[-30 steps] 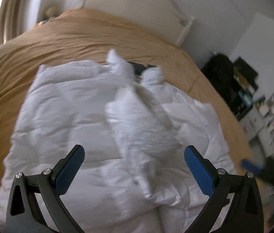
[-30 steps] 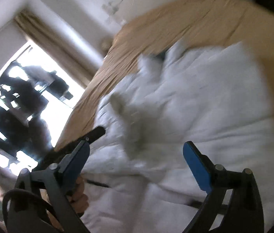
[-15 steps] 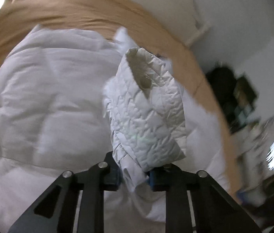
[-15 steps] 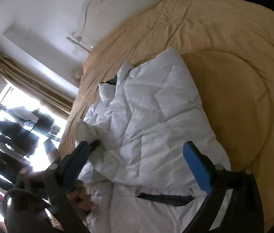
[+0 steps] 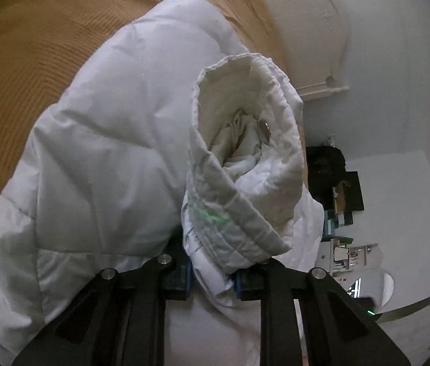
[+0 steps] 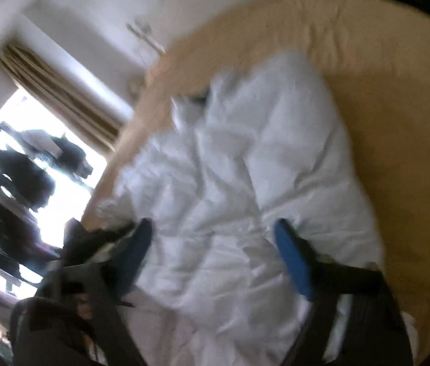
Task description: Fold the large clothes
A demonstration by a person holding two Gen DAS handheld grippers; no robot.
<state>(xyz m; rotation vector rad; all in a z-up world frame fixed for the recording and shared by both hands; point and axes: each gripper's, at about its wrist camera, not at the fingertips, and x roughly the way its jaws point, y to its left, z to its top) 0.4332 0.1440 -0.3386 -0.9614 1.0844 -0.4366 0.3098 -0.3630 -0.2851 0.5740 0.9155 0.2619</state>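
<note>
While its two blue-padded fingers press together on white quilted fabric, the left gripper [image 5: 212, 277] clamps the sleeve cuff [image 5: 245, 164] of a white puffer jacket [image 5: 102, 152], the cuff standing up just beyond the jaws with its open end facing the camera. A metal snap button [image 5: 264, 128] sits inside the cuff's rim, and crumpled lining fills the opening. A faint green smudge shows on the cuff's outer band, too blurred to read as writing. Behind the cuff the jacket's body bulges leftward over a tan bedspread [image 5: 32, 45], and a white headboard [image 5: 315, 45] stands against the wall beyond.

The right gripper [image 6: 212, 250] hangs with its blue pads spread wide apart, gripping nothing, above the jacket [image 6: 245, 183], which lies rumpled across the bedspread [image 6: 392, 122]. To the left are beige curtains [image 6: 59, 91] beside a bright window [image 6: 16, 167]. This view is motion-blurred, and no label or brand is legible in either view.
</note>
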